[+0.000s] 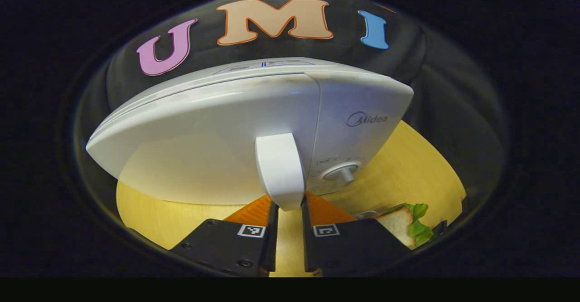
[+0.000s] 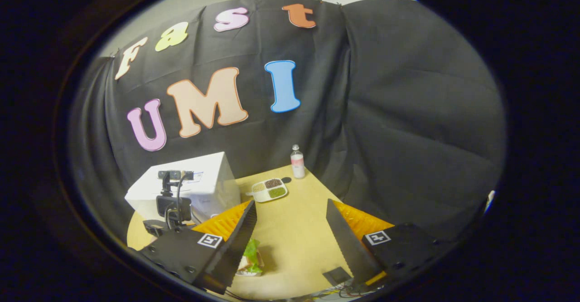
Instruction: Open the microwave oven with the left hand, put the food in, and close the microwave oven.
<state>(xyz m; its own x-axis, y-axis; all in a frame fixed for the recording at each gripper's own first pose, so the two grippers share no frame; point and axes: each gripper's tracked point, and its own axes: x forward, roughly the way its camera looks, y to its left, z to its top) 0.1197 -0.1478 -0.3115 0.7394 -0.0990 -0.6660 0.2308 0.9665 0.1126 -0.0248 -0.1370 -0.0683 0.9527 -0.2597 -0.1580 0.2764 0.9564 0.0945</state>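
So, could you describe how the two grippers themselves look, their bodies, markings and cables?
The left gripper has two black blocky bodies, each bearing a small square black-and-white marker, with ribbed orange parts ahead of them. The right gripper has the same black bodies, square markers and ribbed orange parts; the inner edges of its fingers are serrated. Seen from the right gripper view, the left gripper carries a black camera mount with thin cables.

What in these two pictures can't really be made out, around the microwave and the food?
- Microwave interior: left gripper view, hidden behind its closed door.
- Sandwich: left gripper view, partly cut off by the left claw and the edge; in the right gripper view, partly behind a right claw finger.
- Dial markings: too small.
- Tray contents: right gripper view, too small to identify.
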